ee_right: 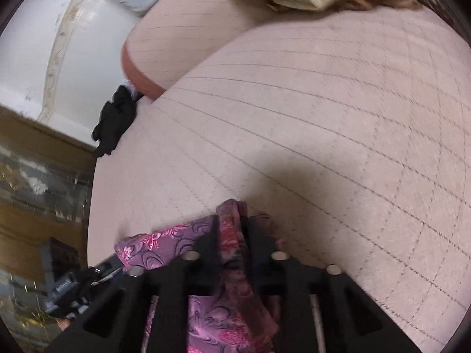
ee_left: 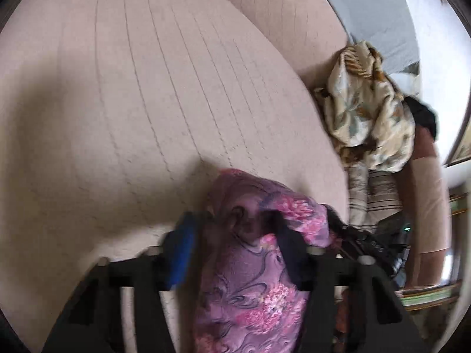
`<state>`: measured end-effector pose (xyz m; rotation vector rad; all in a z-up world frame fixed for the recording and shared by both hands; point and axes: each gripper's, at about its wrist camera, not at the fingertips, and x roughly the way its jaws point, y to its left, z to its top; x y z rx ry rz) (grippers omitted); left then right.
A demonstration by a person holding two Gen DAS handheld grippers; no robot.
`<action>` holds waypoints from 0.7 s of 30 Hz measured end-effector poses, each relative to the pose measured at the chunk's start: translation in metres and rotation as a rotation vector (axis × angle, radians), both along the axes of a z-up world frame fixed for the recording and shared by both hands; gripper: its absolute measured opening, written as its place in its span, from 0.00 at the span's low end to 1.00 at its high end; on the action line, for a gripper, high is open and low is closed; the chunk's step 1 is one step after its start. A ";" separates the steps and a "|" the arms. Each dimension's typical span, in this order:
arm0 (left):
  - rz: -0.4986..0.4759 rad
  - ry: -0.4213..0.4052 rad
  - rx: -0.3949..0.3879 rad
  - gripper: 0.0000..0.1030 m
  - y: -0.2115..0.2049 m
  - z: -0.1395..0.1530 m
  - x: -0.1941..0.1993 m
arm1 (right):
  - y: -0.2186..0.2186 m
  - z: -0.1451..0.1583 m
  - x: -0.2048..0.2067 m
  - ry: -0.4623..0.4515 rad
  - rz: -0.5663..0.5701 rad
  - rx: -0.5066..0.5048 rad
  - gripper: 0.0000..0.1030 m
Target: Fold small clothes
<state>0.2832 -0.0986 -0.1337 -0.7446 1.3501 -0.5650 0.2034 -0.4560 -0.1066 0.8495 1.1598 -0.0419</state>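
— How did the beige quilted bed cover (ee_left: 141, 94) look?
— Broad and bare, its edge close on one side.
— The purple floral-print garment (ee_left: 253, 264)?
— Bunched, hanging at the near edge, left claw (ee_left: 235, 229) and right claw (ee_right: 231, 232) each clamped on it.

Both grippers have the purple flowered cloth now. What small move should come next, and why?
Probably draw both grippers apart. The purple flowered cloth hangs bunched between the left gripper and the right gripper, above the pink quilted bedcover. It needs flattening before folding.
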 end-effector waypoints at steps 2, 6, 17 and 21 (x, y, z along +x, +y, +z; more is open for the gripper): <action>0.021 0.001 -0.018 0.27 0.004 -0.001 -0.003 | -0.010 0.001 -0.003 0.009 -0.045 0.001 0.08; 0.007 -0.051 0.035 0.20 0.000 0.011 -0.007 | -0.011 -0.022 0.002 0.104 -0.045 -0.015 0.07; 0.001 -0.069 0.096 0.66 -0.001 0.020 -0.018 | -0.007 0.009 -0.024 0.004 -0.046 0.030 0.72; -0.060 -0.018 0.088 0.66 -0.015 0.000 -0.019 | 0.006 -0.028 -0.012 0.082 0.003 0.151 0.71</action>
